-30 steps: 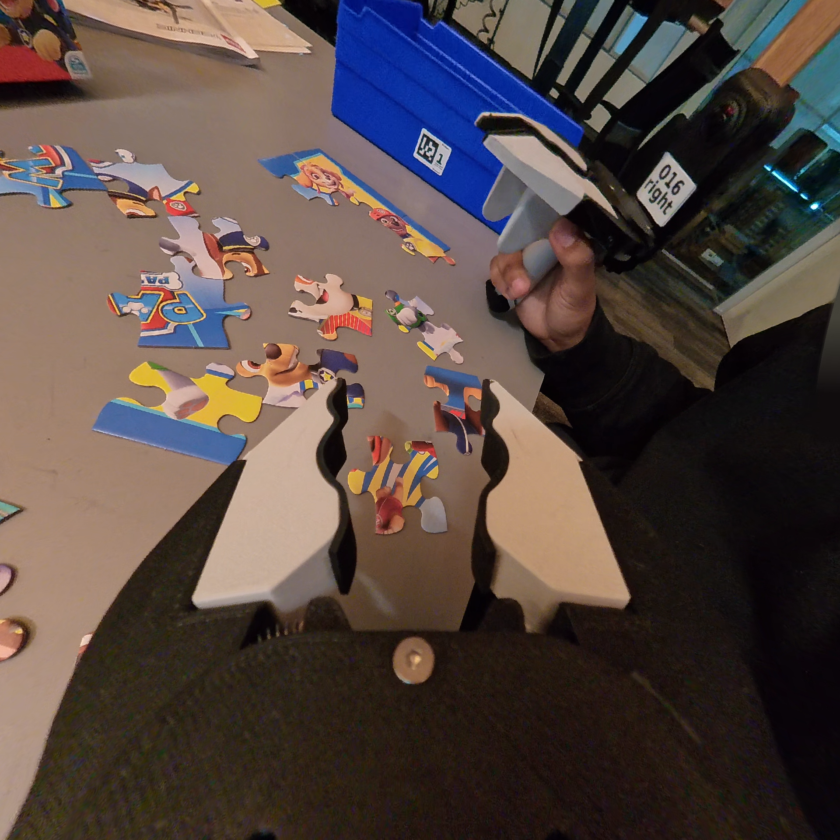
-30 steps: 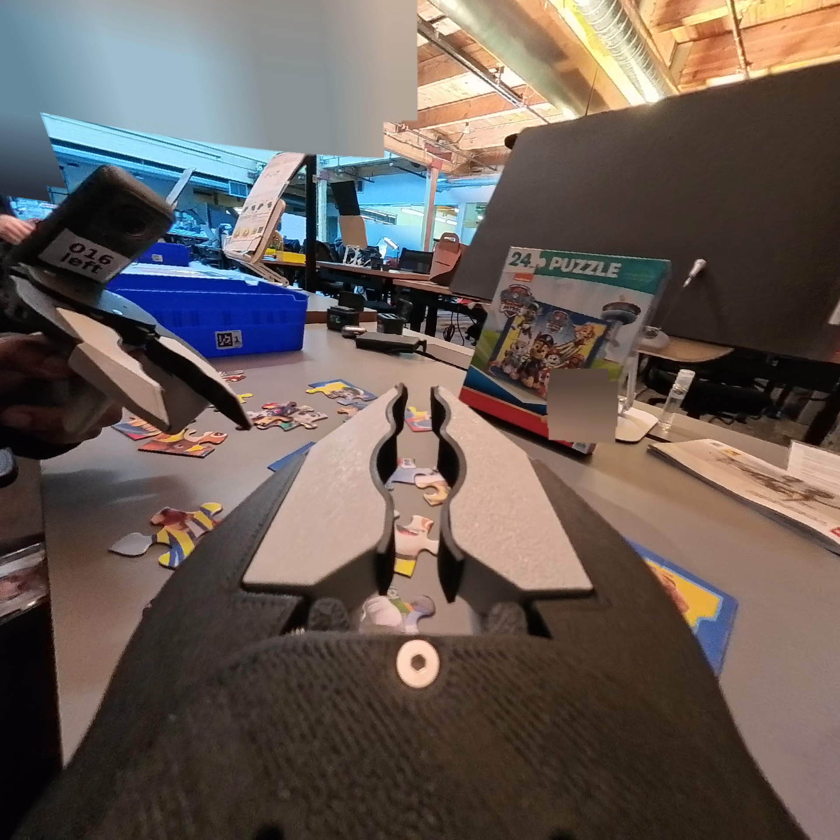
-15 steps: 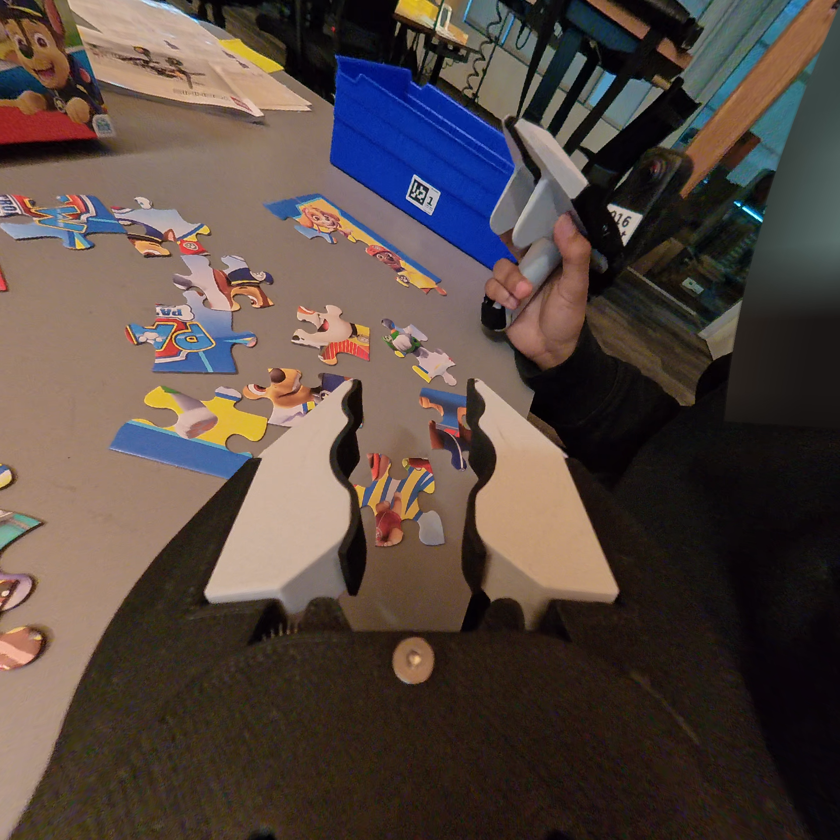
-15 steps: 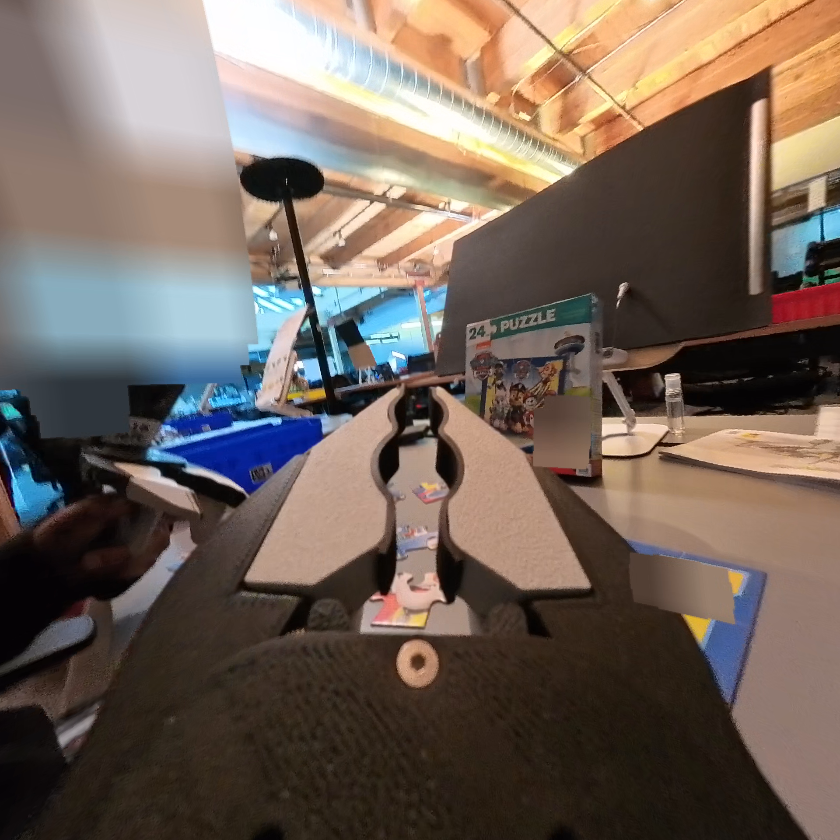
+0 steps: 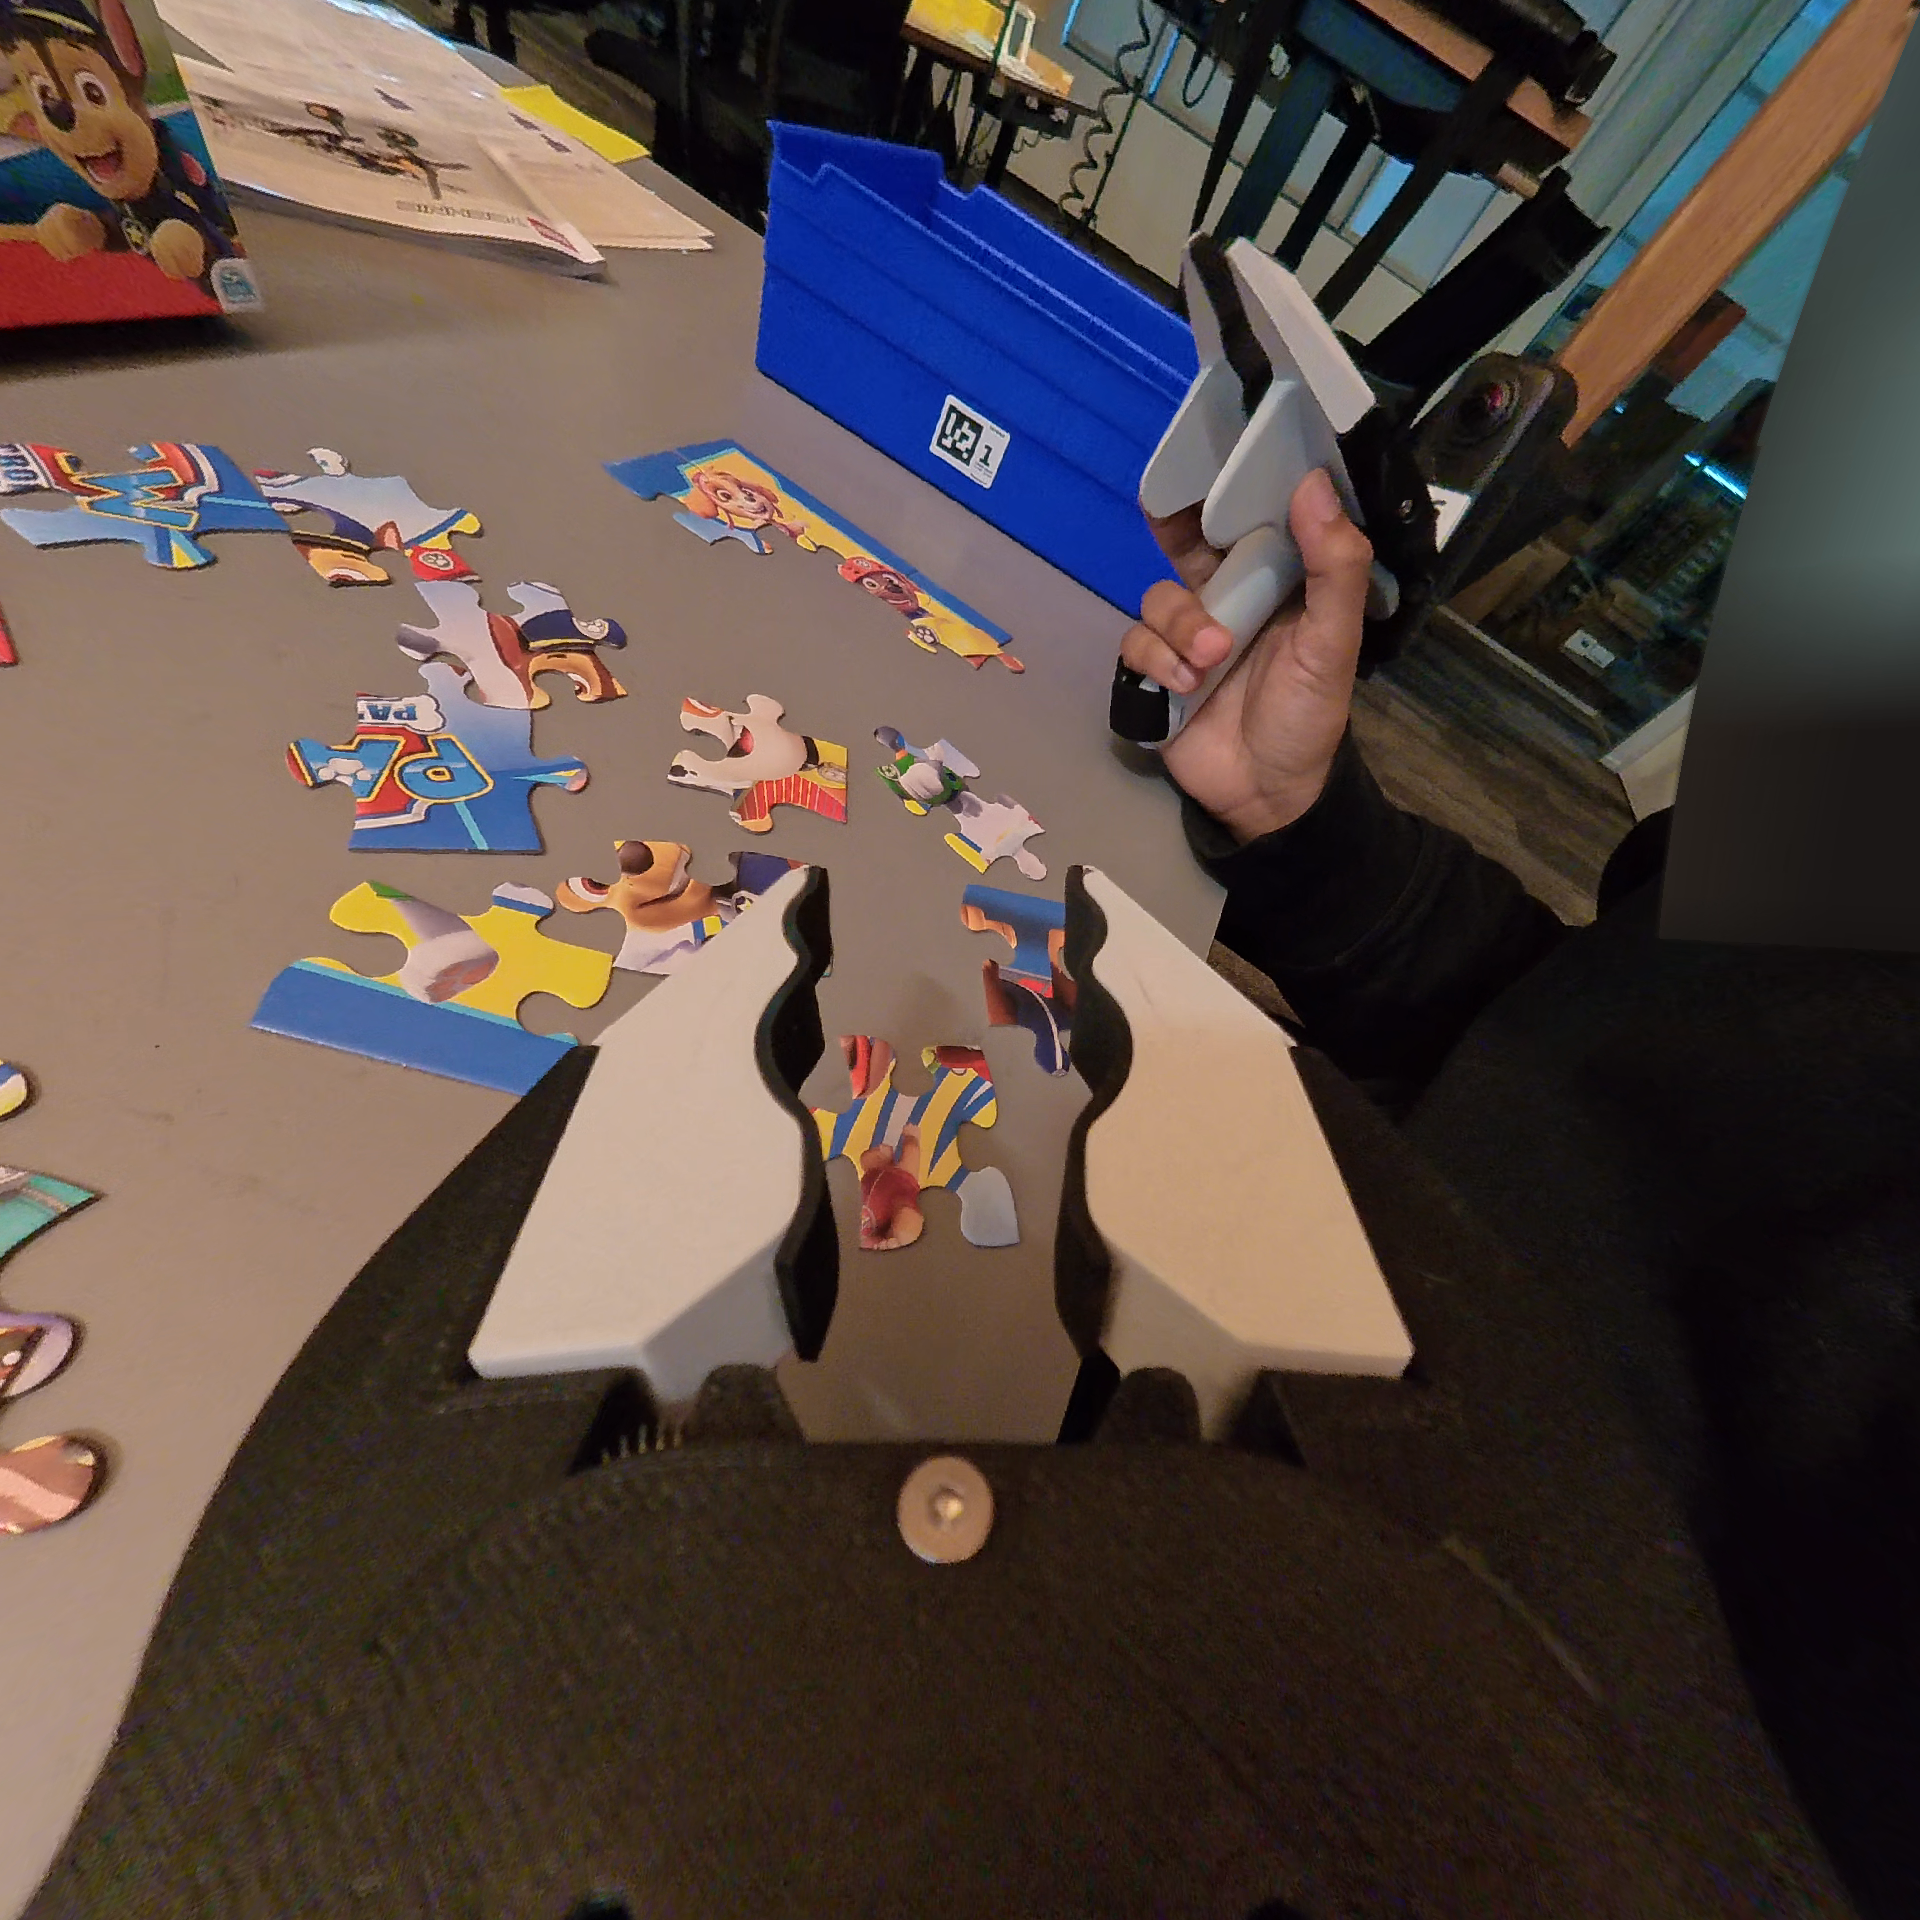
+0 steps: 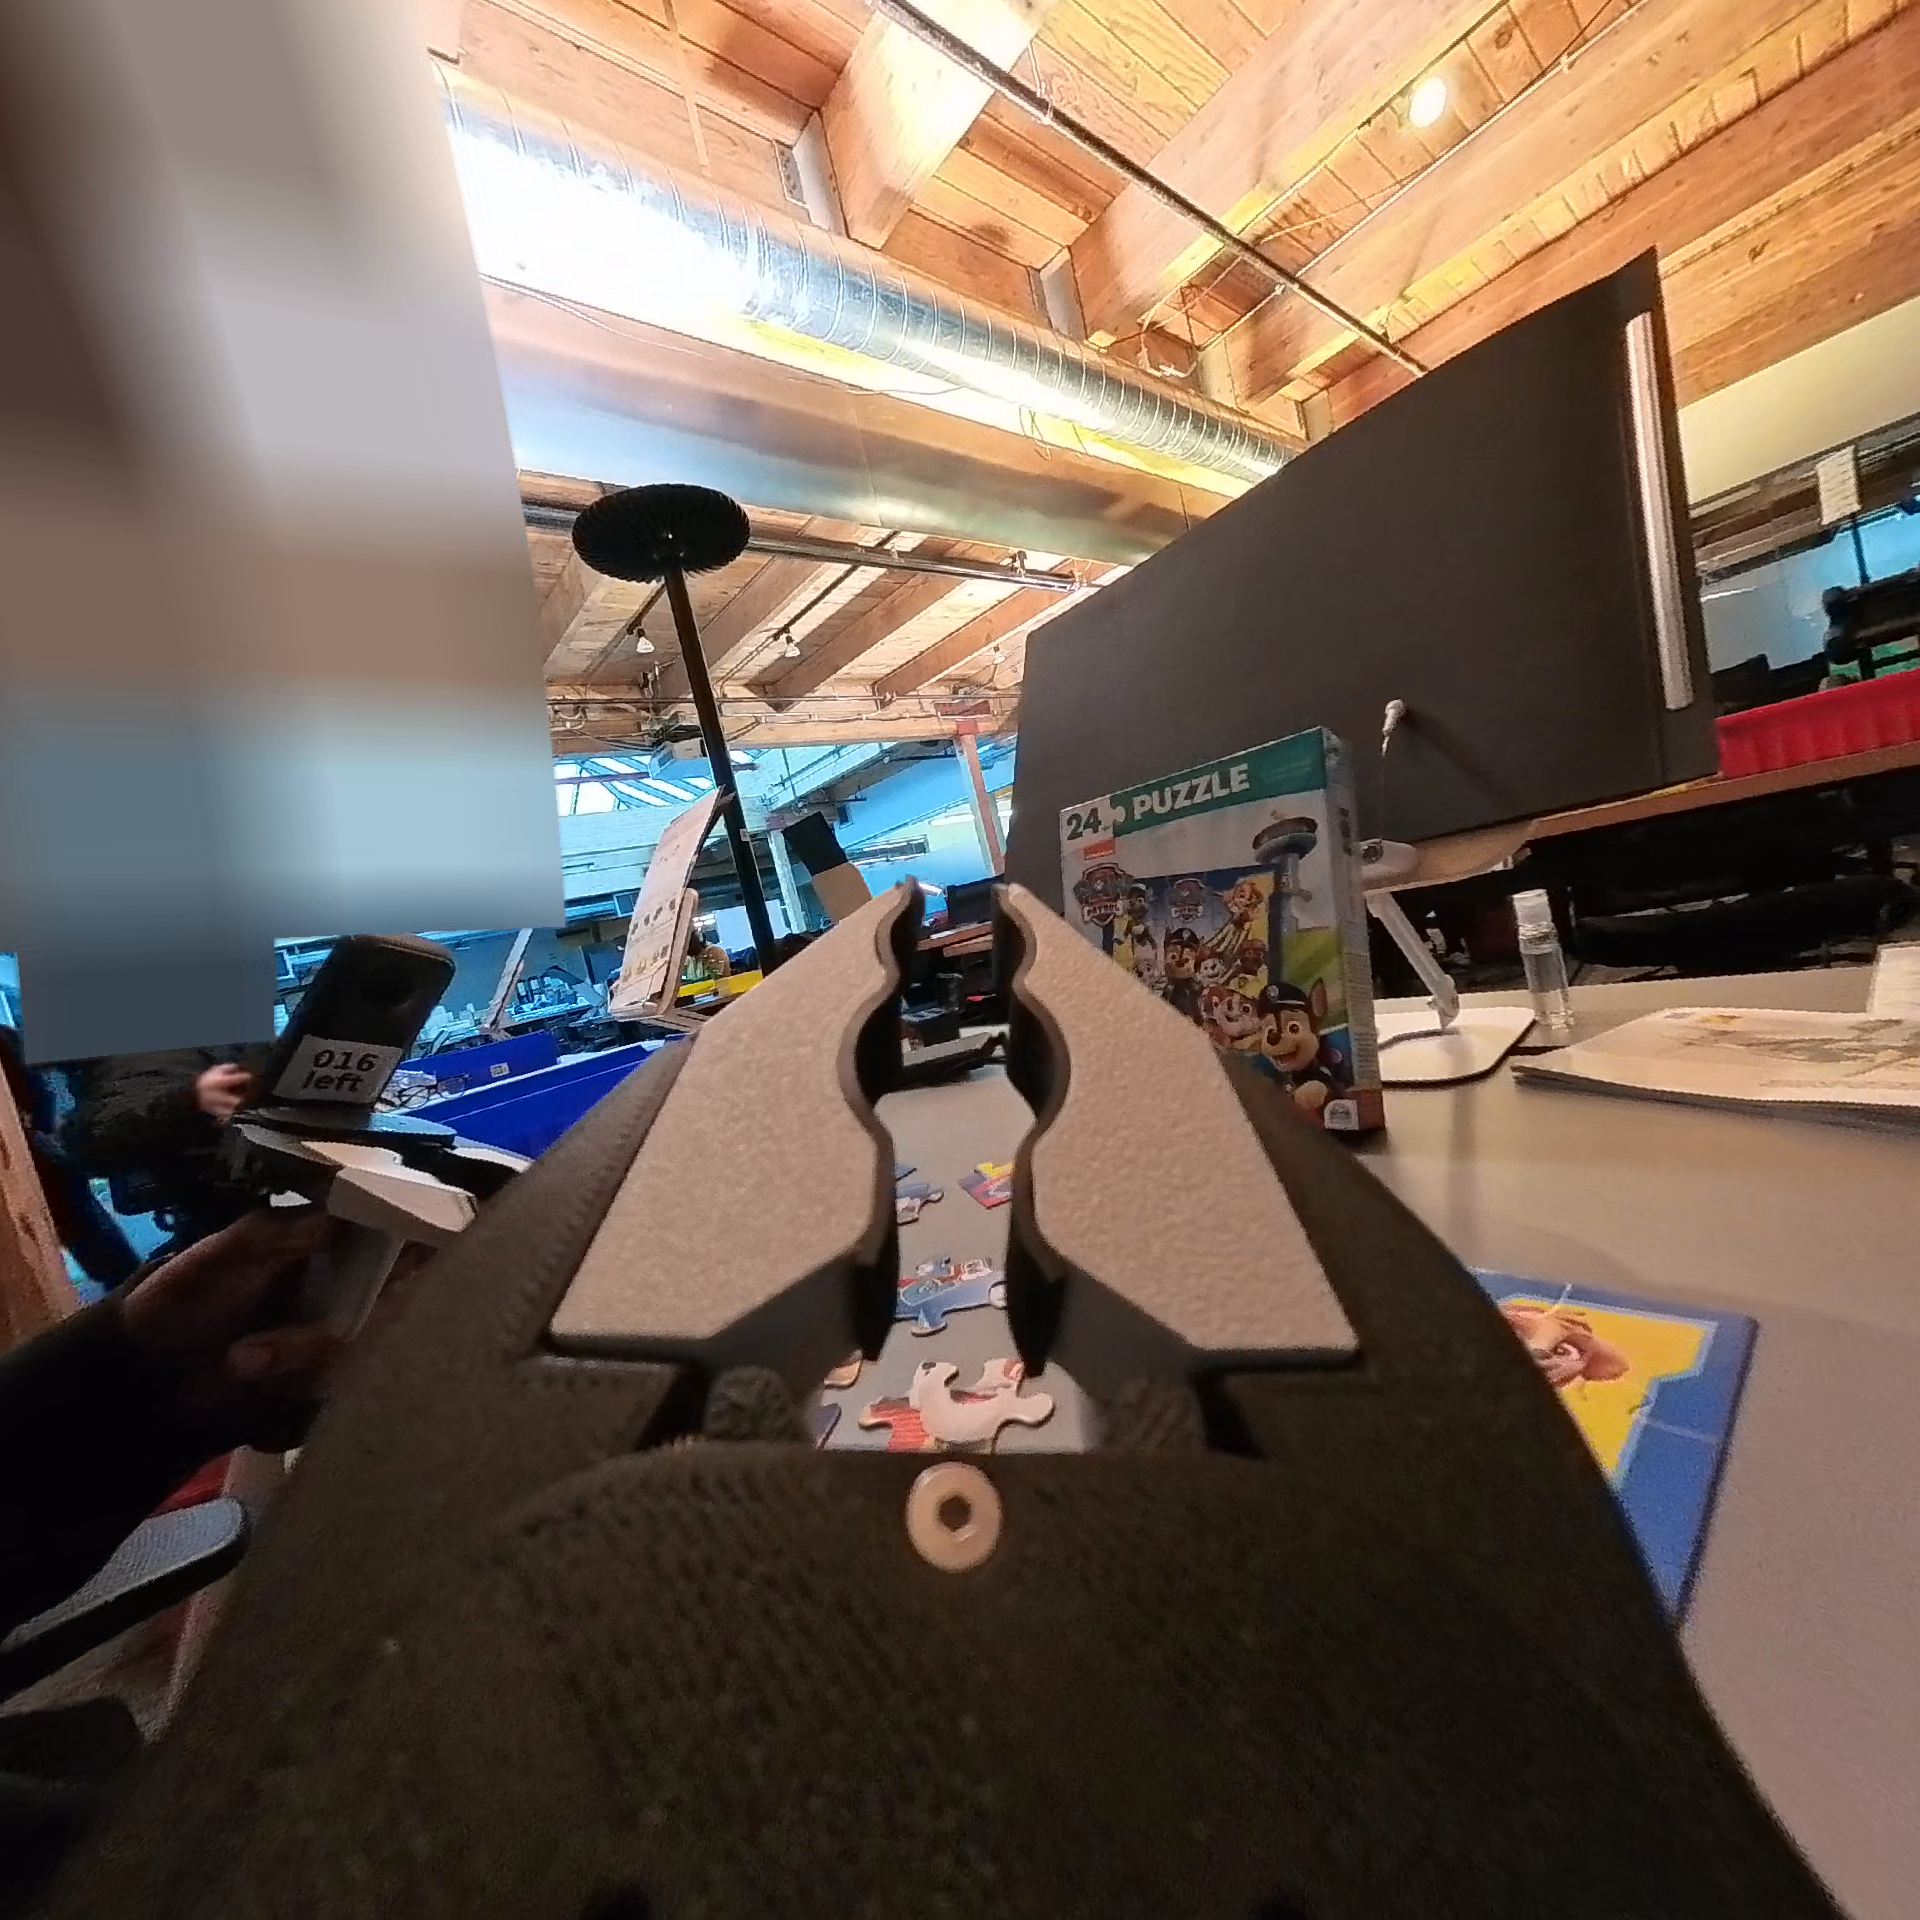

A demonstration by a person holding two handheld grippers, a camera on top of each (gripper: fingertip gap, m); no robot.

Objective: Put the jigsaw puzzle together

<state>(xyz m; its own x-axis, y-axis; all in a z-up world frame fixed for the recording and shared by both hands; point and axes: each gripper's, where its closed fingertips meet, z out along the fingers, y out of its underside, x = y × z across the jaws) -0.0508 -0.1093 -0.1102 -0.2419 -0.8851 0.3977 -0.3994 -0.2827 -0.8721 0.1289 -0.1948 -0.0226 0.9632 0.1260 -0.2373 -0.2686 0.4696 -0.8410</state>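
The left gripper hangs above the grey table with its jaws moderately wide and nothing between the pads. Seen through the gap, a striped yellow-and-blue puzzle piece lies flat on the table, clear of both fingers. At about 1 o'clock from it a blue-and-orange piece sits partly behind the right-hand finger. At 10 o'clock lies a brown-dog piece, and beyond that a yellow edge piece with a blue border.

The right gripper is raised well off the table at roughly 2 o'clock in the left wrist view, held in a hand and pointing up and away. Its jaws stand narrow, with a slim gap at the tips and nothing in it. Below it, near its base, a white-dog piece rests on the table. An upright puzzle box stands at 1 o'clock, and a blue bin sits along the far edge.

Risks, as a judgement: the flat cardboard pieces offer little edge, so pads coming down could skid one sideways into its neighbours. The striped piece also lies near the table's edge, and a push could send it off. Height above the table is hard to judge from this angle, so I may be underrating the clearance.
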